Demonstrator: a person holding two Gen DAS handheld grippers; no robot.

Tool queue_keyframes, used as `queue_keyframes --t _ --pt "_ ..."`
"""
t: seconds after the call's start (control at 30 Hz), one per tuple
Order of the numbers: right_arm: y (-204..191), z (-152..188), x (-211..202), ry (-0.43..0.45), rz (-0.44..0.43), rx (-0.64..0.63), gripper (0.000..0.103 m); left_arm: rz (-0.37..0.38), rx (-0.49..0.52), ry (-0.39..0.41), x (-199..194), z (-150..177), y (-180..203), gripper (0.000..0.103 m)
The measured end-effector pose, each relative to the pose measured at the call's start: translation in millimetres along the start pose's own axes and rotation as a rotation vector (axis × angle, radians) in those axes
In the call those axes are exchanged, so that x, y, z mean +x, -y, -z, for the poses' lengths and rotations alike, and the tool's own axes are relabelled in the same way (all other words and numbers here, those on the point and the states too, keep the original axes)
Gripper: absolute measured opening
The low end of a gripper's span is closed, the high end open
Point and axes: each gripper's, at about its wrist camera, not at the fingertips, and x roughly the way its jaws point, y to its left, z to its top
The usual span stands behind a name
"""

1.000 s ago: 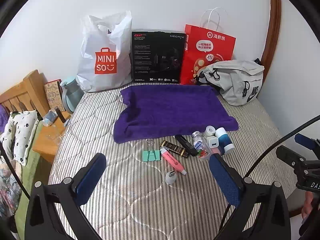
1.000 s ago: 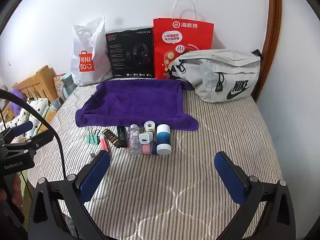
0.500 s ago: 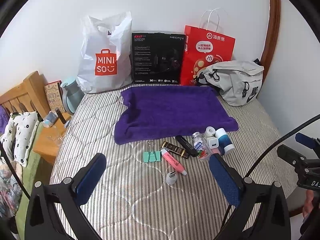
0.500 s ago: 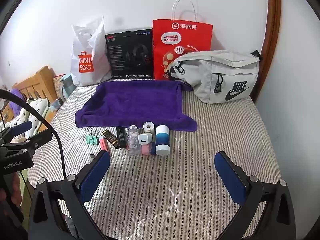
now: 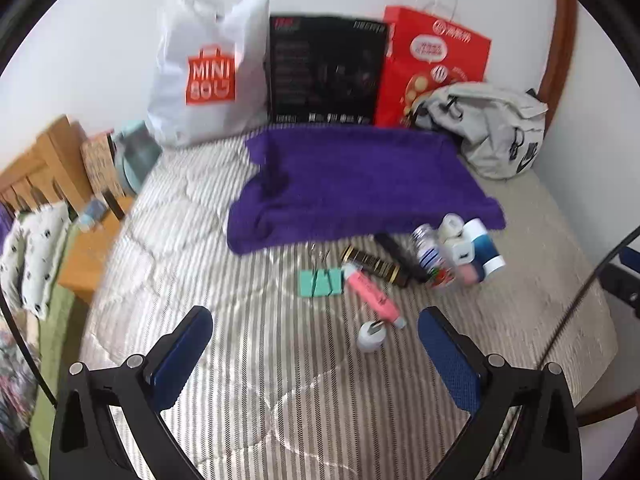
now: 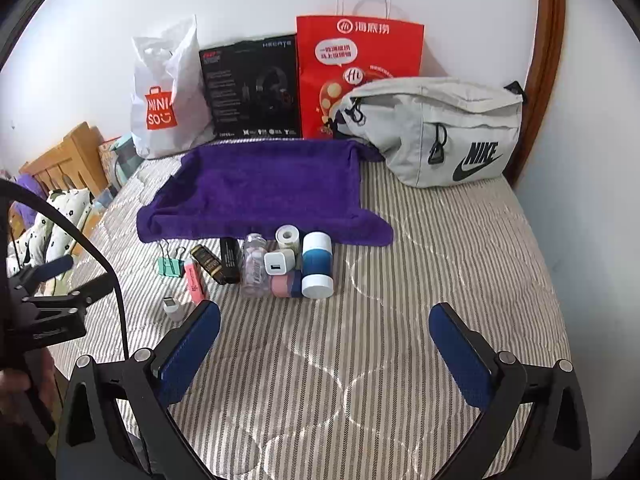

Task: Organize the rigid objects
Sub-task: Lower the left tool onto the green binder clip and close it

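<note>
Left wrist view shows the left gripper (image 5: 314, 340) with its fingers spread wide and holding nothing, hovering above the striped bed (image 5: 248, 380); the right gripper (image 6: 324, 338) is likewise wide and empty over bare mattress; by my reading the organizing has not begun, since the purple towel (image 6: 264, 192) lies bare and every small item sits on the bed just in front of its near edge. Counting them: one green binder clip (image 5: 320, 282); one pink highlighter (image 5: 372, 294); one small white adapter (image 5: 372, 334) nearest the left gripper; one dark gold-striped tube (image 5: 374, 266); one black stick (image 5: 402, 256); one clear bottle (image 6: 255, 266); one white charger plug (image 6: 278, 263); one pink piece (image 6: 282, 285), partly hidden, so I cannot tell what it is; one tape roll (image 6: 287, 237); one white-and-blue canister (image 6: 317, 264); ten in all, each presumably to be moved.
</note>
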Motion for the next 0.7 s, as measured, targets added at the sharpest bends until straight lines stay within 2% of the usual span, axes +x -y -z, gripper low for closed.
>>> queue_keyframes --t 0.2,0.43,0.67,0.7 --pt "-1.6 2.8 14.8 -0.037 0.009 -0.016 0.103 0.007 -0.047 -0.055 46.0 3.0 -15.1 0.103" --pt "1.4 6.1 37.1 -0.089 0.02 -0.02 0.103 0.04 -0.061 -0.111 93.8 -7.8 -11.1 0.1" --pt "11.5 13.8 75.0 -0.154 -0.01 -0.025 0.102 -0.017 -0.044 -0.147 129.9 -8.1 -11.0 0.096" --pt "12.6 15.0 80.3 -0.163 -0.009 -0.025 0.102 -0.02 -0.041 -0.153 133.3 -7.3 -12.2 0.091"
